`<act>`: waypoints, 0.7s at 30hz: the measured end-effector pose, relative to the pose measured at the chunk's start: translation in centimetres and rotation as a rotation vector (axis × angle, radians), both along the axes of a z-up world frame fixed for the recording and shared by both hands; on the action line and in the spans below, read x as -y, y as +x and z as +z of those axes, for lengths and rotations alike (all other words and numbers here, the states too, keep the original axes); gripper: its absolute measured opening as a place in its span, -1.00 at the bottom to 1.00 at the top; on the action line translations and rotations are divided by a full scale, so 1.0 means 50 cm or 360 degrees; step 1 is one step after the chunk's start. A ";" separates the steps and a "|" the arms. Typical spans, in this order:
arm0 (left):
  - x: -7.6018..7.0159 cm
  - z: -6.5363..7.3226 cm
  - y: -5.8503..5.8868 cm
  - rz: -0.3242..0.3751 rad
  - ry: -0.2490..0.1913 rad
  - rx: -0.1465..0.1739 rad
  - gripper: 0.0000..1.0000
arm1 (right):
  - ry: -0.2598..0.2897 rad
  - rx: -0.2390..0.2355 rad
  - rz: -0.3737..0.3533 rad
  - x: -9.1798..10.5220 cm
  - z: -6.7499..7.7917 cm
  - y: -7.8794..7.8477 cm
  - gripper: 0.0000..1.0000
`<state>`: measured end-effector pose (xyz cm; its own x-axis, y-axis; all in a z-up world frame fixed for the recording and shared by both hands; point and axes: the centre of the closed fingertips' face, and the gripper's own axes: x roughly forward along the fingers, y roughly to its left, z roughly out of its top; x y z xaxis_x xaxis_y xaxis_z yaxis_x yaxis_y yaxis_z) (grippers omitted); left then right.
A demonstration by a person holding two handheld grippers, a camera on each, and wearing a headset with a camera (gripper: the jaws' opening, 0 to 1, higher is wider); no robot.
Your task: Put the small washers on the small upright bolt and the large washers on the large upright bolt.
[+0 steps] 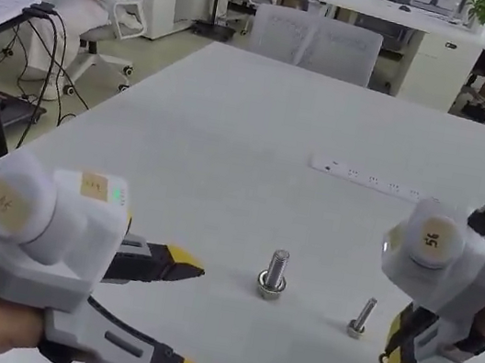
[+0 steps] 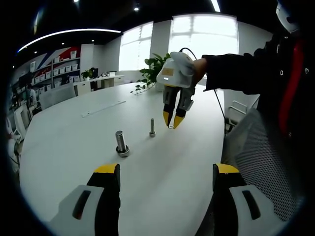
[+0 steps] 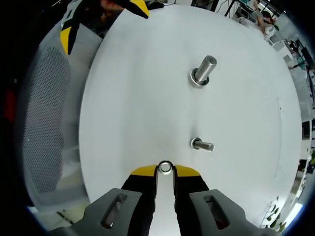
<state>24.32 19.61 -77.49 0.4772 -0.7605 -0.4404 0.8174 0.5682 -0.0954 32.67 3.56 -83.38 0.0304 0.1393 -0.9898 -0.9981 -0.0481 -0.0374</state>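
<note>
Right gripper [image 3: 166, 172]: jaws were clamped on a small ring, apparently a small washer [image 3: 166, 167], over the bench [image 3: 123, 98]. The upright small bolt [image 3: 202, 144] stood near at about 1 o'clock of it, and the large bolt [image 3: 203, 71] farther off, near 12 o'clock. Left gripper [image 2: 166, 169]: jaws stood wide apart, holding nothing, with the large bolt at roughly 10 o'clock ahead.

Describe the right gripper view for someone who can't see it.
The right gripper pinches a washer over a white table. Just ahead stands the small bolt; farther on, the large bolt.
</note>
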 end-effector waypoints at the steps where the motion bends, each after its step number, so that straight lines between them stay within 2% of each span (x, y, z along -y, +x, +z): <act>1: 0.000 -0.001 0.000 0.0002 0.0000 -0.0001 0.53 | 0.0000 0.0008 -0.0002 0.001 0.005 0.004 -0.73; 11: 0.000 -0.003 0.001 0.0007 0.0001 -0.0006 0.52 | 0.0030 0.0056 -0.0009 0.002 0.044 0.030 -0.73; 21: -0.001 -0.005 0.001 0.0013 0.0001 -0.0010 0.52 | 0.0042 0.0117 0.0030 -0.024 0.077 0.052 -0.73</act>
<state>24.38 19.66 -77.74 0.4804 -0.7564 -0.4439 0.8121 0.5748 -0.1004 35.26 4.79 -79.55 0.1001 0.1668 -0.9809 -0.9916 -0.0646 -0.1122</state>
